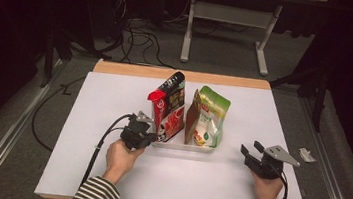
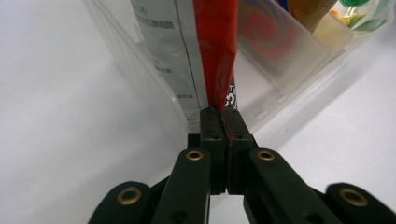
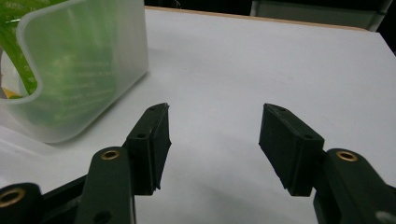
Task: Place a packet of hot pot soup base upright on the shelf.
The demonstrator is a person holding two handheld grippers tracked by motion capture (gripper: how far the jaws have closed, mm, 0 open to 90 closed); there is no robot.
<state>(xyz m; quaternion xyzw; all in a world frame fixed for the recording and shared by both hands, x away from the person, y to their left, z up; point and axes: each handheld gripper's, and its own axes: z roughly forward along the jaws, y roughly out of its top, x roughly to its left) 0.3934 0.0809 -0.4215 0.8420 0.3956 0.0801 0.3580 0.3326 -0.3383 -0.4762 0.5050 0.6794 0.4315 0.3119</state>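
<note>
Red pouch (image 1: 169, 107): high view, frame centre, upright in the left end of a clear tray (image 1: 179, 145) beside a green pouch (image 1: 208, 117); left gripper (image 1: 146, 137) at its lower edge, right gripper (image 1: 250, 150) at lower right, well apart. Left gripper view: jaws pinched together on the red pouch (image 2: 215, 51) edge, tray (image 2: 289, 60) behind. Right gripper view: jaws wide apart, holding nothing, over bare table (image 3: 261, 60); tray (image 3: 88, 60) upper left.
</note>
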